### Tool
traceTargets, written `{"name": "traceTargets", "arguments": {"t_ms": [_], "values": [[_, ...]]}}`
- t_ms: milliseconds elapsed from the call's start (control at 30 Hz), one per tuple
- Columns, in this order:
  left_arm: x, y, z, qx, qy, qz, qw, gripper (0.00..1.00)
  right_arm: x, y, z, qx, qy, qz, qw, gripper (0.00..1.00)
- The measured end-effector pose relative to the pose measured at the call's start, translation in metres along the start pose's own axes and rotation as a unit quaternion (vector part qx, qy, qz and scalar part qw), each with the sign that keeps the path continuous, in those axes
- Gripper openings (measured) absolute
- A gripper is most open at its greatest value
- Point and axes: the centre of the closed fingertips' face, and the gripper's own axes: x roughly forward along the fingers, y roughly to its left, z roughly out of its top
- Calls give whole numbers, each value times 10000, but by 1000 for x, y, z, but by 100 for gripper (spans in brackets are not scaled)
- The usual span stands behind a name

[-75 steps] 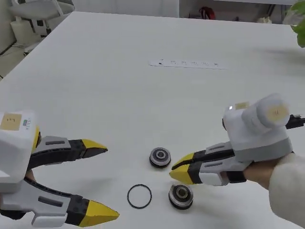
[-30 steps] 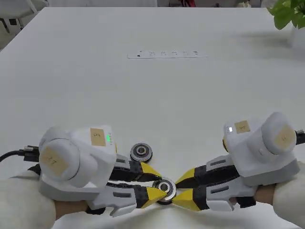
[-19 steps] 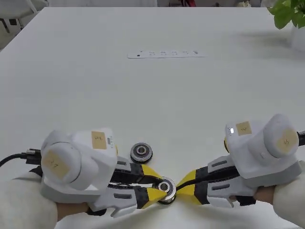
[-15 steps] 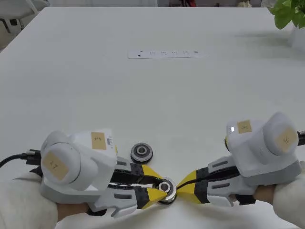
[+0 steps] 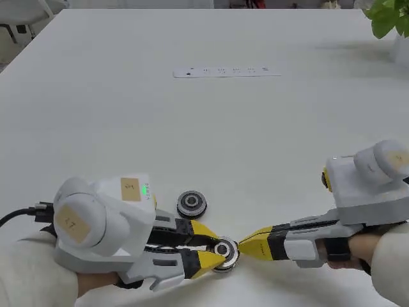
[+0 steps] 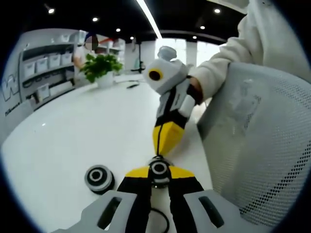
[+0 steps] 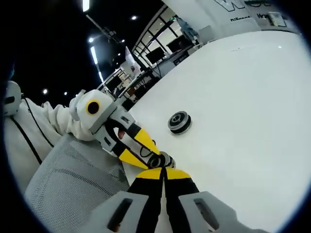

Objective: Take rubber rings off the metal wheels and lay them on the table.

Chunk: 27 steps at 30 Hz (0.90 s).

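Two metal wheels in the head view. The wheel (image 5: 226, 249) I'm working on sits near the bottom edge of the white table (image 5: 192, 128), clamped across its rim by the yellow tips of the left gripper (image 5: 219, 249), which reaches in from the left. Its face and bore are turned up at the camera, so the axle line stands roughly upright. The second wheel (image 5: 191, 203) lies flat just behind, bore up, clear of both grippers. The right gripper (image 5: 244, 244) comes in from the right with its jaws pressed together and its tips at the wheel's right rim; I can't tell if they pinch any rubber. There's a tan sticker (image 5: 130, 187) on the left gripper body and similar ones on the right, handwriting not legible. A printed strip (image 5: 227, 71) lies far up the table, text too small to read. Left gripper view: the wheel is seated between my own tips, round face toward the lens, the right gripper's closed tips touching its far edge, the second wheel on the table to the left. A thin dark loop (image 6: 167, 221) shows between the jaw bases, possibly a rubber ring. A big "W" (image 6: 7, 90) is on the left wall. Right gripper view: my own jaws are closed with no gap, tips against the wheel, and the left gripper holds it from the other side. The wall lettering at the top right is unreadable.
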Motion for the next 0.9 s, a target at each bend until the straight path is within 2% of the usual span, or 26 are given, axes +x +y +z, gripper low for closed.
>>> {"name": "traceTargets", "arguments": {"t_ms": [67,233,900], "values": [[0,0,0,24,14,4,10000,13,0,1,0,109,-21,43,9999,0],[-2,1,0,4,14,3,10000,13,1,7,1,117,-33,118,9999,0],[0,0,0,149,29,40,9999,13,3,19,2,-139,52,272,9995,0]]}}
